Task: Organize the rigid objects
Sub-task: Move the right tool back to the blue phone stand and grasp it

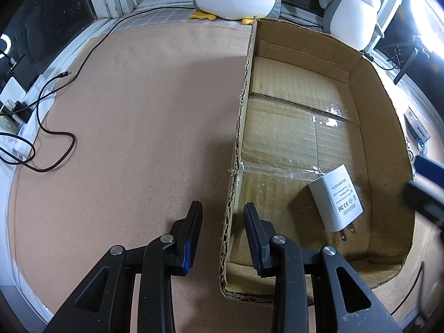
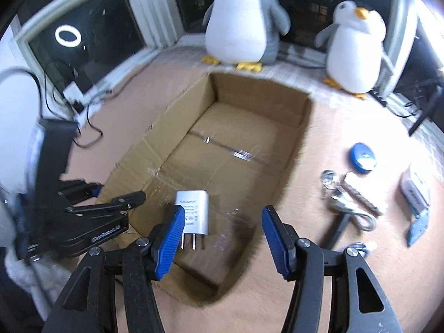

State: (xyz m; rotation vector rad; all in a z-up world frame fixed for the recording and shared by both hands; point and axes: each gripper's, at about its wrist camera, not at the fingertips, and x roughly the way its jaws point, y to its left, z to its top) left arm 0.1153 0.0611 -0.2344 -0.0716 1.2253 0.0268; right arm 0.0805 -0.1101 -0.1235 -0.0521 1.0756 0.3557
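A shallow cardboard box (image 1: 358, 83) lies open on the tan mat; it also shows in the right wrist view (image 2: 294, 144). A white plug adapter (image 1: 337, 198) lies flat on the box floor near its front, also seen from the right wrist (image 2: 194, 208). My left gripper (image 1: 222, 222) is open, its fingers on either side of the box's left wall, touching nothing that I can tell. My right gripper (image 2: 222, 227) is open and empty, above the front of the box over the adapter. The left gripper shows at the left in the right wrist view (image 2: 91, 202).
Loose items lie on the mat right of the box: a blue round case (image 2: 362, 156), a cable and metal parts (image 2: 347, 197), a white-blue box (image 2: 415, 191). Two plush penguins (image 2: 244, 19) (image 2: 353, 47) sit behind the box. Black cables (image 1: 55, 138) trail at the left.
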